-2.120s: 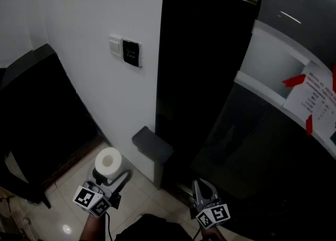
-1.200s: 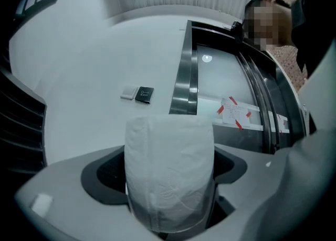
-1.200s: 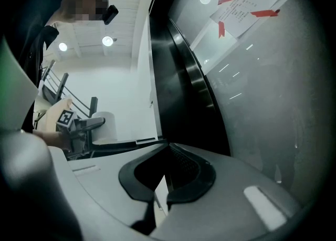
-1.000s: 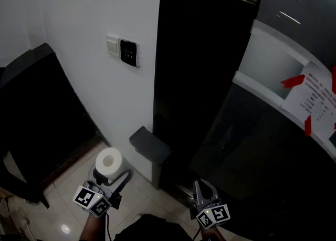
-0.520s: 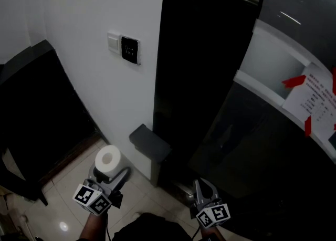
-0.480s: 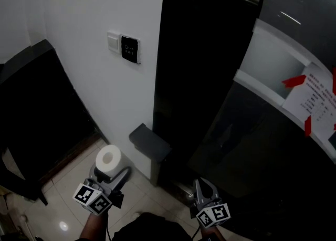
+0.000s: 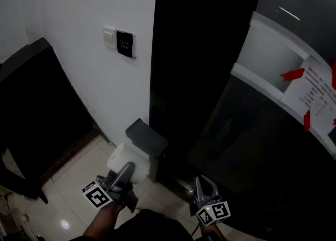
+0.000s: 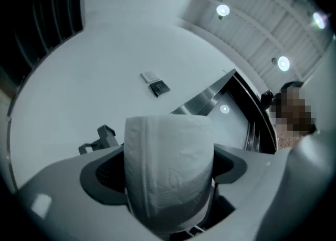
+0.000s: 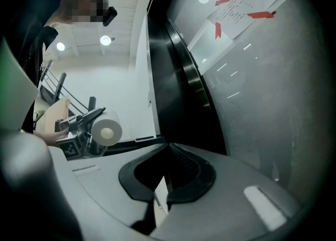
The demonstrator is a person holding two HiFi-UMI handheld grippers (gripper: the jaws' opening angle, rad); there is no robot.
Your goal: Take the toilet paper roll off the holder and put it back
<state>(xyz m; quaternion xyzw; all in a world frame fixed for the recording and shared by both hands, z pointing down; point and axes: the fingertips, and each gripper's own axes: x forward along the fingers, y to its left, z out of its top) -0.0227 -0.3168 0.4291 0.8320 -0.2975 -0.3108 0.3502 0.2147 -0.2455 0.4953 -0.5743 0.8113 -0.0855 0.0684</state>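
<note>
the left gripper was seen closed on the roll, which was clamped between its jaws with the paper's curved side bulging up past the jaw tips in the left gripper view. in the right gripper view the roll's open core was turned toward the right gripper. ahead of the left gripper and a little to its right, the dark grey holder was fixed low where the white wall met a black panel. the roll was held just beside the holder, partly under its near edge; whether the two touched could not be told. far ahead of the left gripper, a white switch and a small dark plate were mounted side by side on the wall.

the right gripper was held well to the right of the left one, its jaws brought together with nothing between them. ahead of it and to its right, a paper notice was stuck up with red tape. pale floor tiles were seen to the left of the left gripper.
</note>
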